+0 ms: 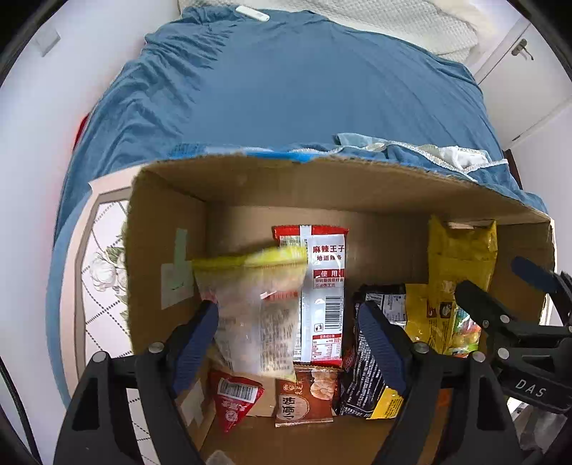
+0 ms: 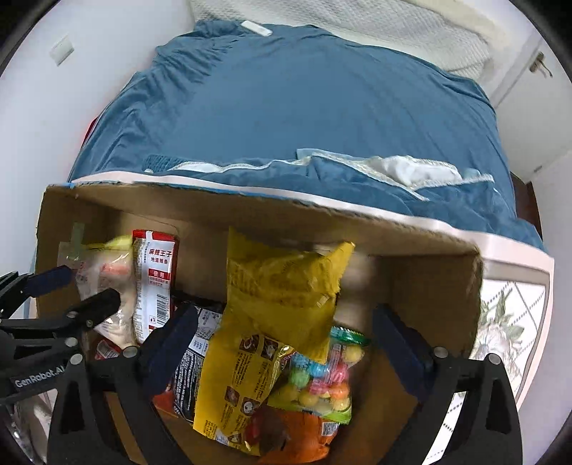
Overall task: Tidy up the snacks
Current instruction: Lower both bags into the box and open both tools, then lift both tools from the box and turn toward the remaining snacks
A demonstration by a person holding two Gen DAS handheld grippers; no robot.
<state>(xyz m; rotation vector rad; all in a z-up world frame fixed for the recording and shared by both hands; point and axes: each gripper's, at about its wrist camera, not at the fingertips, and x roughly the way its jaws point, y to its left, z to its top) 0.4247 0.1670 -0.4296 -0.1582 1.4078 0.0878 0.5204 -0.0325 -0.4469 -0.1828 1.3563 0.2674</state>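
Both grippers [image 1: 287, 343] [image 2: 284, 348], jaws apart.

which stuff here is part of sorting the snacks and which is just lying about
Job: cardboard box; clear yellow-topped bag; red-and-white packet; yellow bag; candy bag; black packet.
Lying about: blue bedspread; white pillow; floral mat.

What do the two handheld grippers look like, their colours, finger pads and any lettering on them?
Both are matte black plastic with linkage arms joined by silver round rivets. Each finger carries a ribbed dark blue pad. The left gripper shows white "GenRobot.AI" lettering on its body in the right wrist view; the right gripper shows "DAS" in the left wrist view. No sleeves or hands show.
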